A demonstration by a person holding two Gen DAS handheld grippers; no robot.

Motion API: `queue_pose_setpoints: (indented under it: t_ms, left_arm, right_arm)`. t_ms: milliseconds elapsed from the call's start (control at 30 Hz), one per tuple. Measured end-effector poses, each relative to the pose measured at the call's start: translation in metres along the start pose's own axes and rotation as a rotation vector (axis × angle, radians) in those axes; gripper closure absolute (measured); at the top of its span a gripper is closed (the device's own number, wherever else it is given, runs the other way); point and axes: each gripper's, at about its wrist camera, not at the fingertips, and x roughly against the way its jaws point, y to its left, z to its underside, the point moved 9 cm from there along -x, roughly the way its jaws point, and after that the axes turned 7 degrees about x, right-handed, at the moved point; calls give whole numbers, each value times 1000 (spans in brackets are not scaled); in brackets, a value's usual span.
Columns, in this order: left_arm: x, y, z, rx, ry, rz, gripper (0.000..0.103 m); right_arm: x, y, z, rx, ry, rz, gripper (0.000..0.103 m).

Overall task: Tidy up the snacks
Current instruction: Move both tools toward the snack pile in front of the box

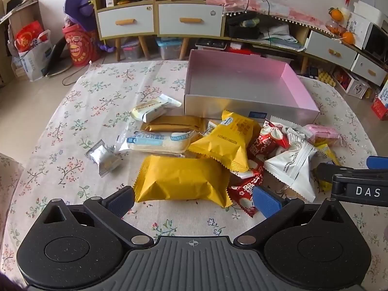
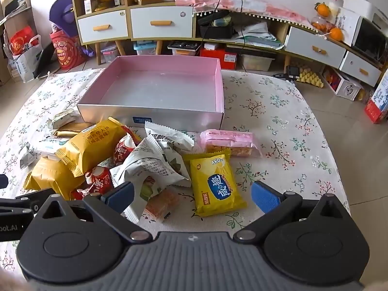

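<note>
A pile of wrapped snacks lies on the flowered tablecloth in front of an empty pink-lined box [image 1: 245,84] [image 2: 160,89]. In the left wrist view my left gripper [image 1: 194,200] stands open just short of a large yellow pack [image 1: 181,179]; nothing is between its pads. Behind that pack lie another yellow pack [image 1: 223,143], a white cake bar [image 1: 157,143] and red packs [image 1: 264,143]. In the right wrist view my right gripper [image 2: 192,196] is open, held above a yellow chip pack [image 2: 215,184] and a white nut pack [image 2: 150,165]. A pink pack [image 2: 228,143] lies beyond.
The table [image 1: 72,111] is round, with its edge near on both sides. A small silver packet [image 1: 104,157] lies apart at the left. The right gripper's body [image 1: 359,181] reaches in at the right of the left wrist view. Cabinets [image 2: 135,24] and floor clutter stand behind.
</note>
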Motion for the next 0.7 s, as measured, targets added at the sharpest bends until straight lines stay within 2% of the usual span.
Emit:
queue_pose_setpoints:
  t_ms: [433,700]
  left_arm:
    - [-3,6,-2,14,5,4,0]
    - [-2,7,-3,12,6,35,0]
  right_arm:
    - [-2,8,-4,16,1,4,0]
    - [-1,10,-8,29,-12,-3,0]
